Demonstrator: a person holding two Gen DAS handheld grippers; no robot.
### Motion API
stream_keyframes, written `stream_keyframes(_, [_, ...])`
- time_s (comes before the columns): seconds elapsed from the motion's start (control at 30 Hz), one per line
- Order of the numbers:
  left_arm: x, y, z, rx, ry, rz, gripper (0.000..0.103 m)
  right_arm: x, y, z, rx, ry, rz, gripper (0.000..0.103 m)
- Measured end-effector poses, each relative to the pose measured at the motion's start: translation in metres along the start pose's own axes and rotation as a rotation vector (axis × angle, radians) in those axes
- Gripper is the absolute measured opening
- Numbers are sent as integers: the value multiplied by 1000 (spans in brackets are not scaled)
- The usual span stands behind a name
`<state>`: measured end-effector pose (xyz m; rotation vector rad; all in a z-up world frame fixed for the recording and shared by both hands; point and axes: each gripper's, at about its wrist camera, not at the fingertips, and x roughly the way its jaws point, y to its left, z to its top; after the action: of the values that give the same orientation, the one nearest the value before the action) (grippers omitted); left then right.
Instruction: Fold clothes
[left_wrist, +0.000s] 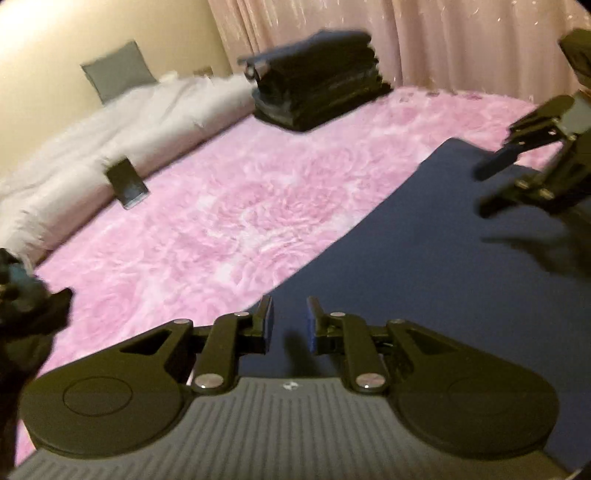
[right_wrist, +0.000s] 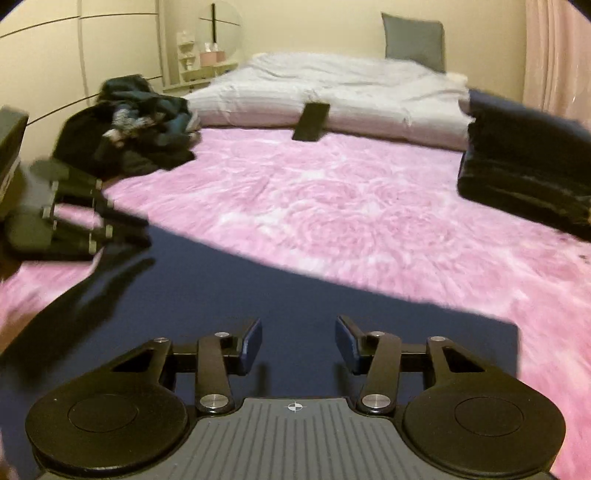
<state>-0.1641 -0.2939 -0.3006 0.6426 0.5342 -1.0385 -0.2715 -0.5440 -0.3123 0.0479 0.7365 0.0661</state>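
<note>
A navy blue garment (left_wrist: 424, 240) lies flat on the pink fluffy blanket (left_wrist: 229, 221); it also shows in the right wrist view (right_wrist: 258, 302). My left gripper (left_wrist: 289, 325) is open and empty, just above the garment's near edge. My right gripper (right_wrist: 298, 345) is open and empty above the garment. The right gripper also shows in the left wrist view (left_wrist: 484, 188), over the garment's far part. The left gripper also shows in the right wrist view (right_wrist: 125, 229), at the garment's left corner. A stack of folded dark clothes (left_wrist: 317, 81) stands at the far side of the blanket.
A heap of unfolded dark clothes (right_wrist: 136, 125) lies at the blanket's left. A white duvet (right_wrist: 332, 92) with a grey pillow (right_wrist: 413, 40) lies behind. A dark phone (right_wrist: 312, 122) leans on the duvet. Pink curtains (left_wrist: 406, 37) hang at the back.
</note>
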Motion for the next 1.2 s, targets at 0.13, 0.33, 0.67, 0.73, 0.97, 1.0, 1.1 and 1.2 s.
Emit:
stream_keyframes(0.13, [48,21,-11,-43,97,-74,16,44,-49,4,30,90,35,49])
stream_keyframes(0.33, [39,56,-33,-110,93,-37,18,15,-137,-18,168,41,-62,44])
stream_keyframes(0.67, [21,58,-31,-122,124,54,17,-50,-102,-23,155,-6,-211,52])
stream_keyframes(0.73, [-4,56,-37,-134,94,66,16,-74,-61,-33,113,-62,-111,75])
stream_keyframes(0.97, [-56,16,-89,-149,86,-64,16,-78,24,-99,27,26,-50,77])
stream_keyframes(1.0, [-57,11,-96,-139,107,-64,16,-85,31,-101,36,20,-60,77])
stream_keyframes(1.1, [-77,11,-109,-163,76,-44,16,-113,67,-100,23,-35,-27,77])
stream_keyframes(1.2, [-103,13,-116,-146,43,-16,16,-123,121,-101,-84,-79,40,77])
